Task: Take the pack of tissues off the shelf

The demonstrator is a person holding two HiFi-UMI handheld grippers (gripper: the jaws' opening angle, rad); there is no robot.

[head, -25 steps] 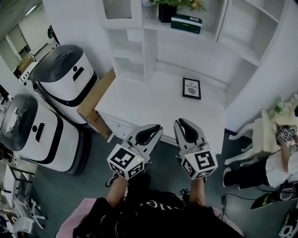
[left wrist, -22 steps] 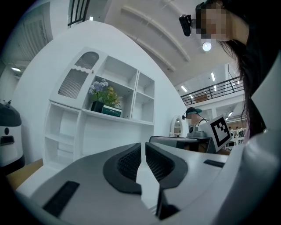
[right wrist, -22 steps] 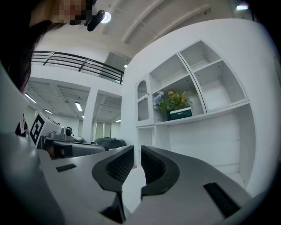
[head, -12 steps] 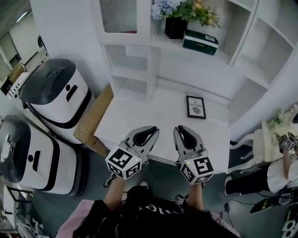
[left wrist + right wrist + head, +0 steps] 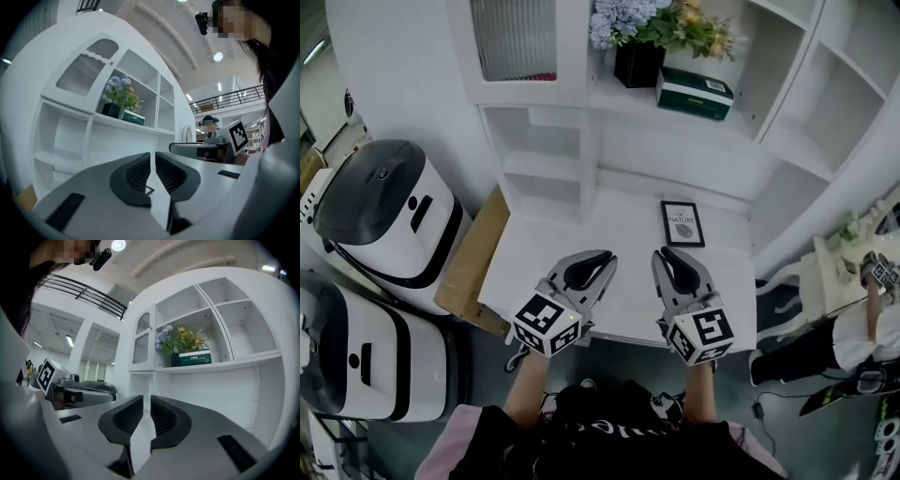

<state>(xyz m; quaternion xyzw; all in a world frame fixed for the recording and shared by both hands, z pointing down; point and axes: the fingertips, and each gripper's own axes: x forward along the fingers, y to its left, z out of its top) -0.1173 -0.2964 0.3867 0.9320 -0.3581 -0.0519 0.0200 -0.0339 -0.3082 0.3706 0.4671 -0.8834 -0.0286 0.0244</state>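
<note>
The dark green pack of tissues [image 5: 695,93] lies on the upper shelf [image 5: 741,131] of a white cabinet, right of a black flower pot [image 5: 637,63]. It also shows small in the left gripper view [image 5: 133,116] and the right gripper view [image 5: 194,357]. My left gripper [image 5: 602,257] and right gripper [image 5: 667,254] hover side by side over the front of the white desk [image 5: 609,244], well below and short of the pack. Both are shut with nothing between the jaws.
A framed picture [image 5: 682,223] lies on the desk ahead of the right gripper. Two white-and-black suitcases [image 5: 384,206] and a brown board [image 5: 472,265] stand at the left. A seated person [image 5: 853,342] and a white chair are at the right. Open cabinet compartments [image 5: 544,159] rise behind the desk.
The view has moved closer to the cabinet and tilted up; the shelf and tissue pack sit lower and larger in the picture. Both grippers stay shut, now over the desk's front edge.
</note>
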